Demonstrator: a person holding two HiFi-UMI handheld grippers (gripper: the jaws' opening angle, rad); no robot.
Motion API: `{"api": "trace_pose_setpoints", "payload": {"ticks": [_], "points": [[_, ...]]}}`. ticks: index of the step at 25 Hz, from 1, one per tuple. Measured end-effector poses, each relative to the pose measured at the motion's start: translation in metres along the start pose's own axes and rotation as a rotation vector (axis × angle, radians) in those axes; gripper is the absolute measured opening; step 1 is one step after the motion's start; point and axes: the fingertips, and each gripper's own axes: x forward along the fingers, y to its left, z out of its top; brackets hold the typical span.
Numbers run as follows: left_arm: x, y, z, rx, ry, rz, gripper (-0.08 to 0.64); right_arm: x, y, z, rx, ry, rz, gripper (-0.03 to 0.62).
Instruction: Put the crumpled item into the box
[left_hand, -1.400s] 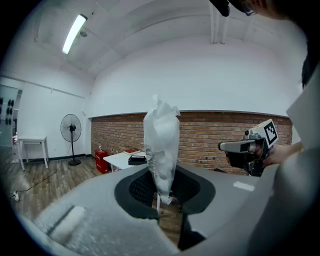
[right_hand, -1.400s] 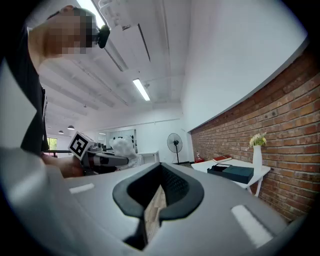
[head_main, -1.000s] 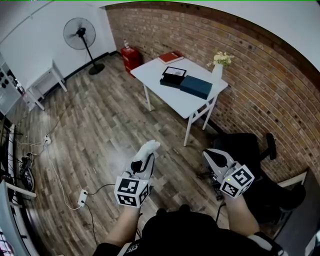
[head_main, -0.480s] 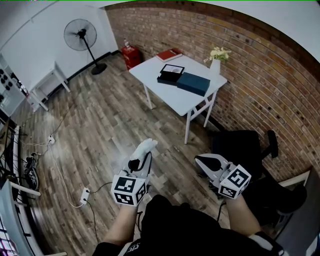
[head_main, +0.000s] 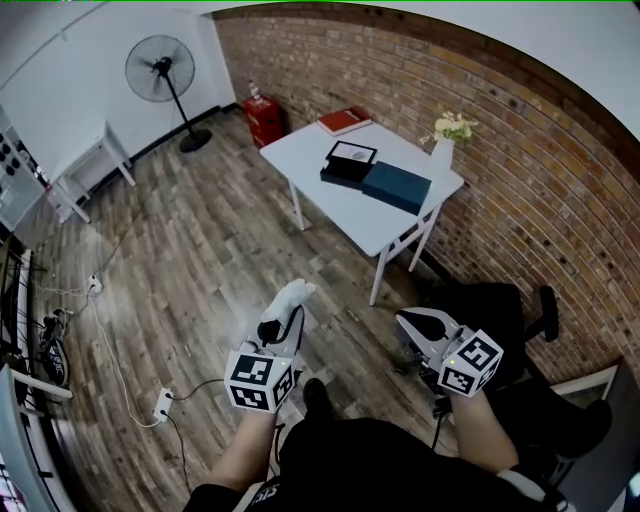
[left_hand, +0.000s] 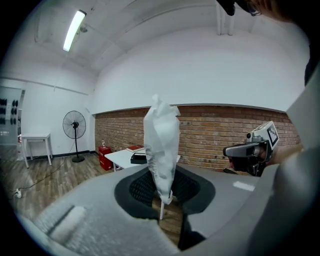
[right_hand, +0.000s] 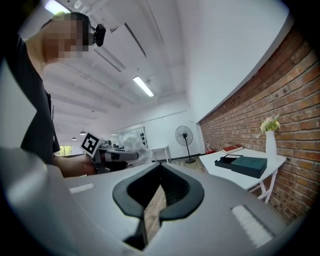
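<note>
Left gripper (head_main: 278, 325): crumpled item (left_hand: 161, 145) is being gripped
Right gripper (head_main: 420, 325): jaws are being held together, empty
Box (head_main: 350, 160): far, on table (head_main: 300, 150)

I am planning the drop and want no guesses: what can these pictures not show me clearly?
- Inside of the box: too small in the head view; the crumpled item covers part of it in the left gripper view.
- The item's lower end: sunk between the jaws of the left gripper.
- Print on the red book: too small everywhere.

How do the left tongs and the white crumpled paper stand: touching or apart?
Touching. The left gripper view shows the left tongs pinching the lower end of the white crumpled paper.
</note>
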Motion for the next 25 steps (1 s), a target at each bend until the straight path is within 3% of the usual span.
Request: {"api": "trace_pose_setpoints", "payload": {"ticks": [7, 17, 25], "points": [[0.043, 0.08, 0.015, -0.02, 0.013, 0.003, 0.066, 0.084, -0.025, 0.019, 0.018, 0.015, 0.0, 0.0], [0.091, 0.144, 0.019, -0.038, 0.028, -0.069, 0.066, 0.155, -0.053, 0.017, 0.059, 0.056, -0.057, 0.0], [0.102, 0.188, 0.019, -0.044, 0.039, -0.111, 0.066, 0.209, -0.05, 0.021, 0.069, 0.043, -0.069, 0.0]]}}
